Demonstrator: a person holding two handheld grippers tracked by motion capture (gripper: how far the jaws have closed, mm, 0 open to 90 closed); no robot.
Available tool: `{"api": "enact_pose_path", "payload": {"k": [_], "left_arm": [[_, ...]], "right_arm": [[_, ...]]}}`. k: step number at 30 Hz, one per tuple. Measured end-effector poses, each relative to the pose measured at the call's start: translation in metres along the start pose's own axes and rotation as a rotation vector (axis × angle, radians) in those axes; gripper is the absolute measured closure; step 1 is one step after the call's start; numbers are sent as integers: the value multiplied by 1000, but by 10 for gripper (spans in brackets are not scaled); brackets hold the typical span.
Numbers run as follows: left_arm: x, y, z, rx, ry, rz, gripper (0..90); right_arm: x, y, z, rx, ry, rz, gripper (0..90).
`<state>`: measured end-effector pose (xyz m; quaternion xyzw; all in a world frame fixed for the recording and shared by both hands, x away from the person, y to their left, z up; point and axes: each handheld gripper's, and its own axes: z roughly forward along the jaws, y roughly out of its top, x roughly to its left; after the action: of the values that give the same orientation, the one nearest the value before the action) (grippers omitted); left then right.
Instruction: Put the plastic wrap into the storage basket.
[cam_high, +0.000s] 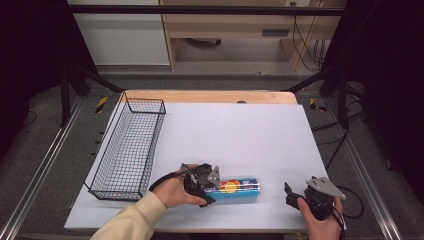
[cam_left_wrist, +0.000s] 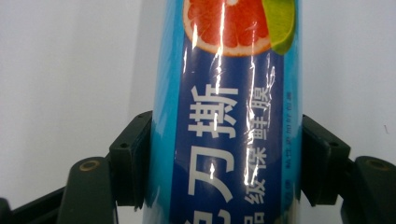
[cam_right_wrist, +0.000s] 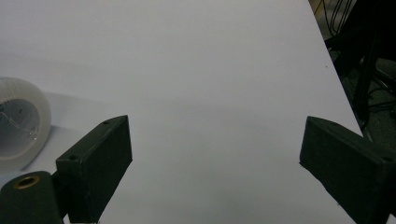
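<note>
A blue tube-shaped roll (cam_high: 239, 188) with a fruit picture and white lettering lies on its side near the front of the white table (cam_high: 240, 130). My left gripper (cam_high: 212, 192) is shut on the roll's left end. In the left gripper view both black pads (cam_left_wrist: 133, 158) press against the sides of the roll (cam_left_wrist: 229, 116). To the right of the roll, my right gripper (cam_high: 290, 192) rests near the front edge, open and holding nothing. In the right gripper view (cam_right_wrist: 212, 163) the jaws stand wide apart over bare table, and the roll's round end (cam_right_wrist: 18, 123) shows at the left.
A black wire basket (cam_high: 130, 150) stands along the table's left side, with nothing in it. The table's right edge (cam_right_wrist: 336, 79) drops off to cables and dark frame legs. A wooden strip (cam_high: 210, 96) runs along the far edge.
</note>
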<state>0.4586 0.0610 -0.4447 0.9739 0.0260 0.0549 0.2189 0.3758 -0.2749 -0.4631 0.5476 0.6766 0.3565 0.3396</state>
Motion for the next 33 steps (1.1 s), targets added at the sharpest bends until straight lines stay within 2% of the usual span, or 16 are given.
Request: {"api": "enact_pose_path", "payload": {"k": [2, 12, 17, 19, 22, 26, 33], "left_arm": [[-1, 0, -4, -33, -4, -18, 313], [-4, 0, -20, -89, -7, -43, 317], [-4, 1, -28, -97, 8, -55, 318], [-4, 1, -31, -99, 4, -63, 318], [-4, 2, -34, -85, 5, -52, 318], [-5, 2, -40, -99, 0, -60, 319], [-6, 6, -51, -94, 27, -60, 319]], "right_arm": [[0, 0, 0, 1, 0, 0, 95], [1, 0, 1, 4, 1, -2, 97], [1, 0, 1, 6, 3, -1, 97], [1, 0, 1, 5, 3, 1, 97], [1, 0, 1, 5, 5, 6, 97], [0, 0, 1, 3, 7, 13, 97], [1, 0, 0, -2, 7, 13, 97]]}}
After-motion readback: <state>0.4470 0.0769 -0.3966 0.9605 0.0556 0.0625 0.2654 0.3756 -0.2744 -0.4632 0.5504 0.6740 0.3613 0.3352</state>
